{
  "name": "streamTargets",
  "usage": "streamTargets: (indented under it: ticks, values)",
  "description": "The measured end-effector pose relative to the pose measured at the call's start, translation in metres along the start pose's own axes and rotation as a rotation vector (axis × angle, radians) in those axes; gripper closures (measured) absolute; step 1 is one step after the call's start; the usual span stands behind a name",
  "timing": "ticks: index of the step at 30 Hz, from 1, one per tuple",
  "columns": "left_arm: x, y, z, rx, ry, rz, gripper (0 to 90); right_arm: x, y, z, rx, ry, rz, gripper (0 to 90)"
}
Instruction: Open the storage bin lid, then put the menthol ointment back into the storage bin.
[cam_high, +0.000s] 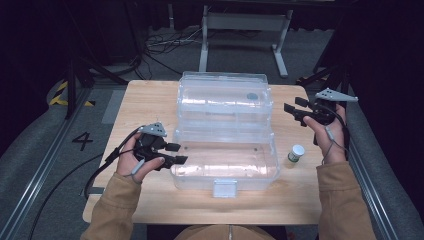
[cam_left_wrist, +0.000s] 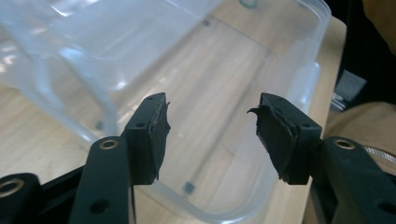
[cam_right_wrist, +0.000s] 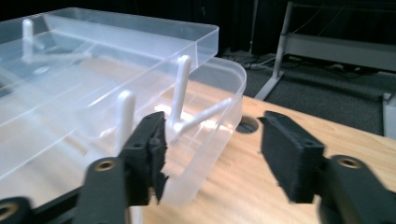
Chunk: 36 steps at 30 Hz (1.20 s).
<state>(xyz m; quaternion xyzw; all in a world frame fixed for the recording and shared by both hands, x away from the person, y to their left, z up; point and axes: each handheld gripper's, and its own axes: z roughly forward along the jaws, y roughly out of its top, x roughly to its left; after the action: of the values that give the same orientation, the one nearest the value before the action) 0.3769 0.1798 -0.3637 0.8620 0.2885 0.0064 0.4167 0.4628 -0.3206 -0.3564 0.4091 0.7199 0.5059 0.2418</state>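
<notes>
The clear plastic box (cam_high: 225, 150) lies open in the middle of the table (cam_high: 150, 100), its long axis running side to side and its lid (cam_high: 225, 97) laid back toward the far edge. The left gripper (cam_high: 176, 153), jaws wide and empty, sits just beside the box's left end and is the nearer one. The right gripper (cam_high: 295, 111), also spread wide with nothing held, hangs off the lid's right end. A small bottle (cam_high: 295, 153) stands near the right edge.

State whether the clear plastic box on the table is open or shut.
Open: the clear plastic box has its lid swung back behind the base, and the front latch hangs free.
</notes>
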Motion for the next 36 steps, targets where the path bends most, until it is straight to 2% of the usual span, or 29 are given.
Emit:
streamTargets:
  ticks: [1, 2, 4, 7, 10, 12, 15, 18, 20, 23, 26, 29, 31, 36]
  values:
    - [0.002, 0.001, -0.002, -0.012, 0.010, -0.007, 43.3, 0.001, -0.002, -0.012, -0.036, 0.030, 0.040, 38.0]
    - [0.004, 0.002, -0.004, -0.016, 0.023, -0.008, 43.3, 0.001, -0.002, -0.012, -0.036, 0.030, 0.040, 38.0]
    - [0.006, 0.003, -0.009, -0.028, 0.051, -0.018, 43.2, 0.002, -0.003, -0.020, -0.031, 0.065, 0.035, 37.5]
    - [0.010, 0.004, -0.015, -0.042, 0.079, -0.036, 42.8, 0.003, -0.008, -0.031, -0.007, 0.051, 0.020, 32.4]
    - [0.013, 0.005, -0.016, -0.037, 0.104, -0.048, 42.2, 0.001, -0.011, -0.043, -0.014, 0.049, 0.010, 20.9]
    - [0.015, 0.005, -0.016, -0.028, 0.124, -0.049, 41.9, 0.001, -0.011, -0.050, -0.023, 0.055, 0.006, 19.3]
    - [0.018, 0.005, -0.017, -0.024, 0.144, -0.061, 41.4, 0.001, -0.011, -0.057, -0.008, 0.049, -0.006, 19.3]
    - [0.020, 0.005, -0.019, -0.028, 0.153, -0.072, 41.1, 0.001, -0.013, -0.061, 0.026, 0.035, -0.022, 23.9]
    - [0.021, 0.005, -0.020, -0.038, 0.153, -0.082, 41.0, 0.000, -0.015, -0.064, 0.030, 0.032, -0.028, 28.2]
    - [0.023, 0.006, -0.019, -0.040, 0.155, -0.082, 40.9, -0.001, -0.016, -0.067, 0.043, 0.007, -0.064, 32.9]
    - [0.024, 0.006, -0.018, -0.032, 0.155, -0.080, 40.6, -0.002, -0.017, -0.069, 0.070, 0.007, -0.077, 37.8]
    - [0.024, 0.006, -0.019, -0.027, 0.155, -0.084, 40.5, -0.002, -0.017, -0.072, 0.104, 0.003, -0.065, 44.0]
    - [0.026, 0.006, -0.020, -0.030, 0.159, -0.079, 40.4, -0.002, -0.017, -0.073, 0.131, 0.007, -0.049, 44.5]
    - [0.026, 0.005, -0.022, -0.034, 0.166, -0.088, 40.2, -0.001, -0.017, -0.074, 0.157, 0.019, -0.045, 46.4]
